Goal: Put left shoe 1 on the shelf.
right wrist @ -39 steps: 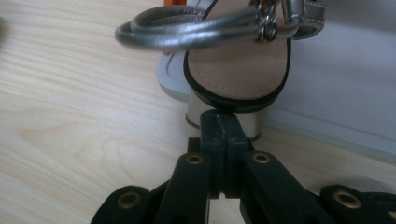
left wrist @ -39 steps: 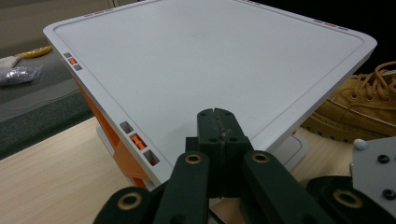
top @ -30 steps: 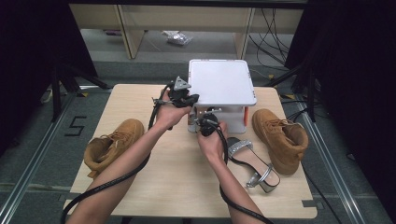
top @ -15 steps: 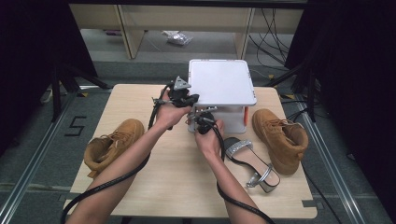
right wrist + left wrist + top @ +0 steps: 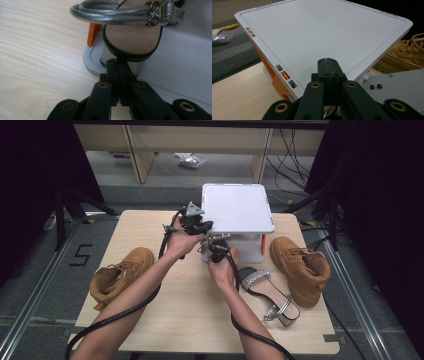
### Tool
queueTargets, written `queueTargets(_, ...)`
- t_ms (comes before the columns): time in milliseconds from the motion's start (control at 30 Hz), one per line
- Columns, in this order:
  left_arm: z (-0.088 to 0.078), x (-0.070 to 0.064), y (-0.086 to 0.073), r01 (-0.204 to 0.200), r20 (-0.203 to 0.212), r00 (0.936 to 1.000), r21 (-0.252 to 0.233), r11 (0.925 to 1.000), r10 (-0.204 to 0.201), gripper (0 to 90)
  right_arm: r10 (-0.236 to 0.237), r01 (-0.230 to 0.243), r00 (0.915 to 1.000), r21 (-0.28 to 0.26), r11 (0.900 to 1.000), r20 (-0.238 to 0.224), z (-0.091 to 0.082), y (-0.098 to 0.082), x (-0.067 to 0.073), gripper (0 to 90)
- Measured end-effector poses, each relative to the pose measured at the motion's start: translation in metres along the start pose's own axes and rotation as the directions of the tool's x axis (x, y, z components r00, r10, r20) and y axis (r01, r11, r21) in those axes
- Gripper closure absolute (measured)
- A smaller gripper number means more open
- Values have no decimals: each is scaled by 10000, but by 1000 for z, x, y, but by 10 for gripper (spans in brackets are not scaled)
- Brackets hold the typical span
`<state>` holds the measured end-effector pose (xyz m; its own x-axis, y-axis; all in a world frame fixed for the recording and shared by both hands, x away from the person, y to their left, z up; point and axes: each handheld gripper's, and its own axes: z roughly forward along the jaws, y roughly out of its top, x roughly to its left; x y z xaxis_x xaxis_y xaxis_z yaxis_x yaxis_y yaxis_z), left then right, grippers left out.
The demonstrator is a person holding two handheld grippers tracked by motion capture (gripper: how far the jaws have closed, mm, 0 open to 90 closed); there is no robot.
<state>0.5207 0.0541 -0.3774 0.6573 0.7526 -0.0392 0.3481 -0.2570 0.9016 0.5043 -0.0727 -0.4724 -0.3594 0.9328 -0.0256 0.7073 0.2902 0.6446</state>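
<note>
With my right gripper [image 5: 119,65] pinched shut on the heel edge of the silver sandal [image 5: 132,37], the shoe runs lengthwise straight ahead of my jaws onto the white rack's lower shelf [image 5: 175,65], my closed left gripper [image 5: 328,65] idle above.

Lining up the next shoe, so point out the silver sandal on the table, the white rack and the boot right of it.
silver sandal [image 5: 270,292], high view, on its insole.
white rack [image 5: 237,210], high view, on its top shelf.
boot [image 5: 300,267], high view, on its laced upper.
</note>
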Motion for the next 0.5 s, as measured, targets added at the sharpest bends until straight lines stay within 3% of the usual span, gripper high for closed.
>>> queueTargets(267, 0, 0, 0, 25, 9, 10000, -6, 10000, -25, 899, -33, 33, 9999, -9, 10000, -106, 2, -1, -1, 869)
queueTargets(300, 0, 0, 0, 25, 9, 10000, -6, 10000, -25, 899, 211, -210, 9997, 58, 9998, -109, -1, -1, 1, 857)
queueTargets(500, 0, 0, 0, 76, -18, 10000, -23, 10000, -76, 899, 25, -28, 9999, -250, 9997, -116, -17, -2, -1, 774)
